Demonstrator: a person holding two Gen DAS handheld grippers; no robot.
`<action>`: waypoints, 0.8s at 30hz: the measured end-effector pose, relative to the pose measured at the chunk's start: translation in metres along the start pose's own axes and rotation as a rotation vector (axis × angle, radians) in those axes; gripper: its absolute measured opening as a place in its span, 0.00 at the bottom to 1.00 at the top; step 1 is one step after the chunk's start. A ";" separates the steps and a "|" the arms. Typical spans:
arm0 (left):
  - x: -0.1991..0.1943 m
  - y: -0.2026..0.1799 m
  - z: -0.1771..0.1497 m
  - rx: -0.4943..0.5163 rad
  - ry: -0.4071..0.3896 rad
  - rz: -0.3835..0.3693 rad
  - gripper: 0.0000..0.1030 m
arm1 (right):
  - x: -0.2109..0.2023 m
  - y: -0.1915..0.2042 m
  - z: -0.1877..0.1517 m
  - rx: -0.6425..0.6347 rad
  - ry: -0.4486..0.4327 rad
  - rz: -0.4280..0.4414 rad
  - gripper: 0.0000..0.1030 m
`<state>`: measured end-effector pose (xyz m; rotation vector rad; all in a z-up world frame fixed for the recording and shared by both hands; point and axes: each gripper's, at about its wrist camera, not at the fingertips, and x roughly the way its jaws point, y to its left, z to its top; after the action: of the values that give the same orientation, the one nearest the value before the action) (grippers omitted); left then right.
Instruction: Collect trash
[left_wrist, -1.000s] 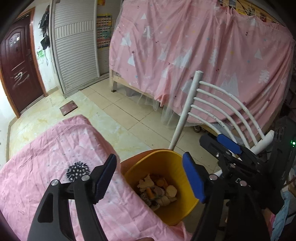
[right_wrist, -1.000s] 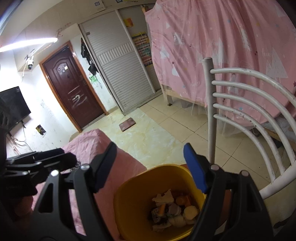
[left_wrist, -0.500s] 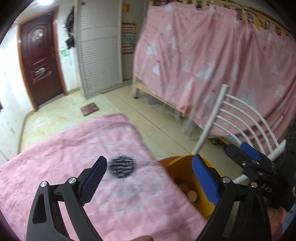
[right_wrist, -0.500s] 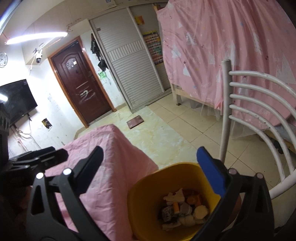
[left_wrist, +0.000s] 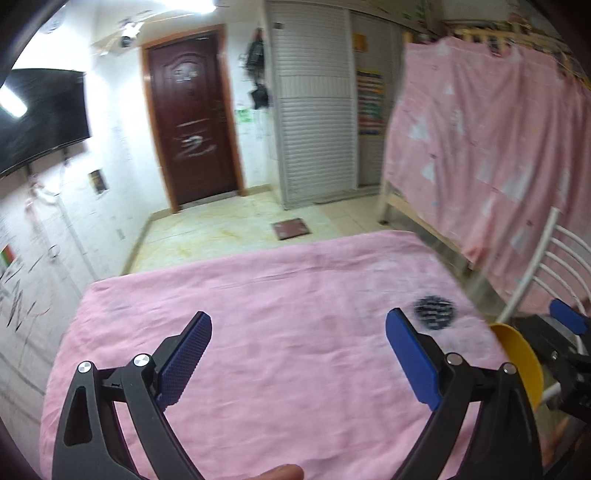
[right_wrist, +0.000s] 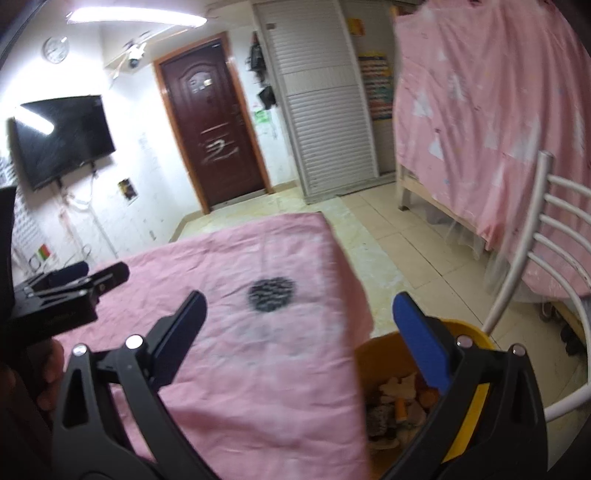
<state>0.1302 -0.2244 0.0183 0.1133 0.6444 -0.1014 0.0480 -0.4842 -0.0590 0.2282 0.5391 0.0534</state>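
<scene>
A yellow bin (right_wrist: 384, 354) stands at the right edge of a table under a pink cloth (right_wrist: 258, 362). Scraps of trash (right_wrist: 391, 402) lie inside it. My right gripper (right_wrist: 299, 332) is open and empty, over the cloth's right edge, its right finger above the bin. My left gripper (left_wrist: 297, 354) is open and empty above the middle of the pink cloth (left_wrist: 277, 314). Only the bin's rim (left_wrist: 517, 350) shows in the left wrist view. No loose trash shows on the cloth.
A dark round print (left_wrist: 434, 312) marks the cloth near its right side. A white slatted chair (right_wrist: 535, 277) stands behind the bin. A pink-curtained bed (left_wrist: 498, 155) fills the right. A brown door (left_wrist: 192, 114) and a wall TV (right_wrist: 62, 136) are at the back.
Both grippers have swung left, away from the bin and over the pink cloth. The bin has slid to the right edge of both views. Both stay open and empty.
</scene>
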 end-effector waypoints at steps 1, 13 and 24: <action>-0.002 0.013 -0.002 -0.019 -0.002 0.015 0.85 | 0.000 0.011 -0.001 -0.020 0.000 0.007 0.94; -0.020 0.114 -0.045 -0.130 0.006 0.081 0.87 | 0.007 0.106 -0.021 -0.141 0.015 0.155 0.94; -0.010 0.160 -0.070 -0.194 0.033 0.092 0.87 | 0.025 0.146 -0.031 -0.190 0.032 0.213 0.94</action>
<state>0.1014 -0.0558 -0.0197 -0.0424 0.6777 0.0521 0.0550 -0.3326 -0.0641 0.0984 0.5364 0.3143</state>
